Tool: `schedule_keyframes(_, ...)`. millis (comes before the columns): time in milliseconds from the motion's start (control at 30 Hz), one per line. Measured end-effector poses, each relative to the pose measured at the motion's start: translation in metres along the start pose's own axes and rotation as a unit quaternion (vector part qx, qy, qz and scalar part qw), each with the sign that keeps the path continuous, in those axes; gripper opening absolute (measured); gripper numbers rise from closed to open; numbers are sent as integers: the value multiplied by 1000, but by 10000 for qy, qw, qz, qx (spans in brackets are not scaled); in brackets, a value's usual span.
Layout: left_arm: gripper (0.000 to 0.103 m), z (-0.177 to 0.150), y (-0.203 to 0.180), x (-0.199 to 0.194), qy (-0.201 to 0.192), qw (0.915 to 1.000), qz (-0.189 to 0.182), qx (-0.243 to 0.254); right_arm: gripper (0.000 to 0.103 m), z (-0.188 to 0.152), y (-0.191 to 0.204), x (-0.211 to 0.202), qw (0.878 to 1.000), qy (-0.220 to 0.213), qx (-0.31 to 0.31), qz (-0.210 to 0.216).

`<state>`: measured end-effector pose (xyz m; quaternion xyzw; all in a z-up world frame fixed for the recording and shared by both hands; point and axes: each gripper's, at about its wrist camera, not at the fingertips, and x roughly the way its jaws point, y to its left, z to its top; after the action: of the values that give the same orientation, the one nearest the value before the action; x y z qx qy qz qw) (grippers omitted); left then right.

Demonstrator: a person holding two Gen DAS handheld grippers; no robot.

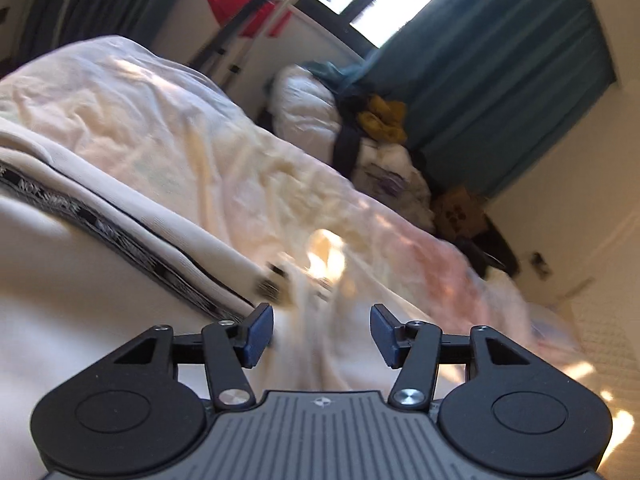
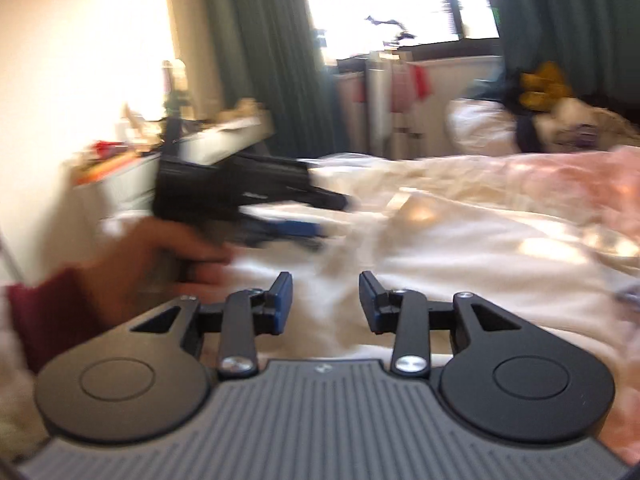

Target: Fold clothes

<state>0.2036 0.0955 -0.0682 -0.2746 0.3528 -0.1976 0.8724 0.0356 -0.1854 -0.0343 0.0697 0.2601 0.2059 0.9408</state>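
Note:
A cream garment with a black patterned band (image 1: 120,216) lies spread over the left side of the bed. My left gripper (image 1: 322,334) hovers just past the band's end, open, with only pale cloth below it and nothing between its pads. In the right wrist view the left gripper (image 2: 280,220) shows blurred at centre left, held by a hand (image 2: 160,256) with a dark red sleeve. My right gripper (image 2: 326,302) is open over white cloth (image 2: 440,264), its blue pads gripping nothing.
The bed's crumpled cream sheet (image 1: 180,120) runs to the far end. A heap of bedding and clothes (image 1: 360,128) sits beyond it by teal curtains (image 1: 500,60). A drying rack with red items (image 1: 248,8) stands near the window. A cluttered white desk (image 2: 168,152) is at left.

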Motion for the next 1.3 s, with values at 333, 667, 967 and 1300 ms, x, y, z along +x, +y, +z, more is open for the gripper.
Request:
schedule_keyframes(333, 60, -61, -62, 7, 995, 9811, 139, 1656, 42, 7, -117, -16, 9659, 143, 2013, -1623)
schedule_keyframes(667, 55, -82, -64, 27, 1051, 9577, 283, 2664, 42, -15, -148, 5, 9461, 402, 2760, -1648)
schedule_keyframes(967, 11, -82, -62, 36, 849, 9568, 325, 2760, 45, -11, -147, 9, 9458, 389, 2717, -1739)
schedule_keyframes(1300, 6, -50, -55, -42, 60, 9937, -732, 844, 47, -9, -148, 8, 9482, 205, 2618, -1786)
